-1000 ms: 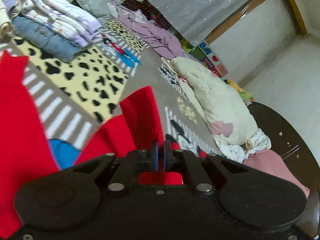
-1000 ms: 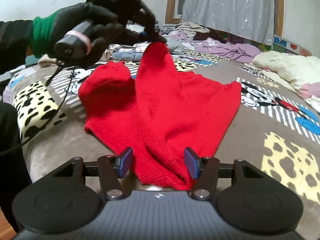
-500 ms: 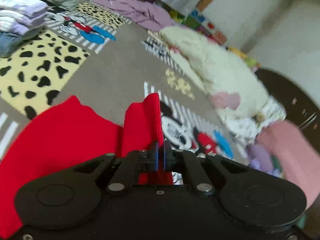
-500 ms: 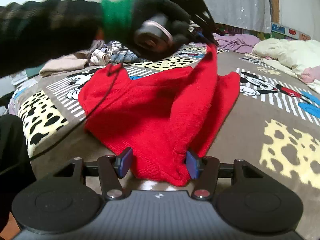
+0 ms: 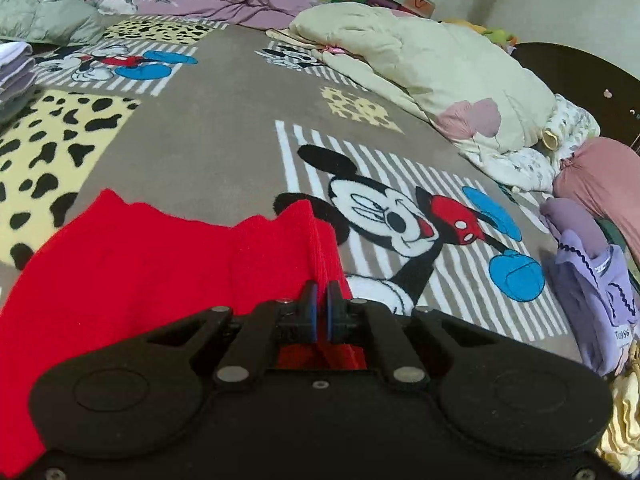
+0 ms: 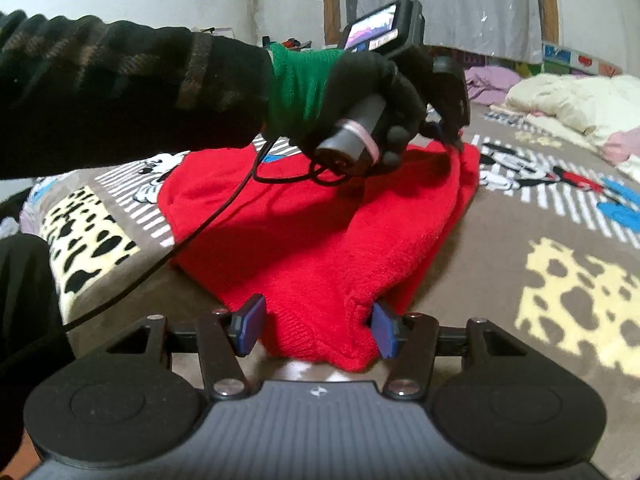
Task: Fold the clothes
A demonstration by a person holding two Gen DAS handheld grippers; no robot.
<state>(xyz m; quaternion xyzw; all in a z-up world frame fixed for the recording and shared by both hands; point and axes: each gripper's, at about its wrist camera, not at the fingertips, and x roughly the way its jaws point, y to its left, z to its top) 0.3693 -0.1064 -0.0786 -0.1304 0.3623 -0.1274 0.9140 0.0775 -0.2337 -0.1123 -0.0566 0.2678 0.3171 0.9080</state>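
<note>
A red knit garment (image 6: 320,232) lies on the patterned bed cover, folded over on itself. In the left wrist view the red garment (image 5: 132,264) fills the lower left, and my left gripper (image 5: 319,312) is shut on a fold of its edge, low over the cover. The right wrist view shows that left gripper (image 6: 448,136) in a black-gloved hand (image 6: 372,92) at the garment's far right corner. My right gripper (image 6: 316,328) stands open at the near hem, its blue pads (image 6: 250,324) on either side of the cloth without pinching it.
The cartoon-print bed cover (image 5: 224,128) stretches ahead. A cream quilt (image 5: 440,76) and pink and lilac clothes (image 5: 592,276) lie at the right. Purple bedding (image 5: 224,0) and a folded stack (image 5: 12,72) sit at the back and left. A black cable (image 6: 192,236) trails over the garment.
The left gripper has carried the held red edge across to the right and down onto the garment, folding it over. The right gripper has stayed open at the near hem.
</note>
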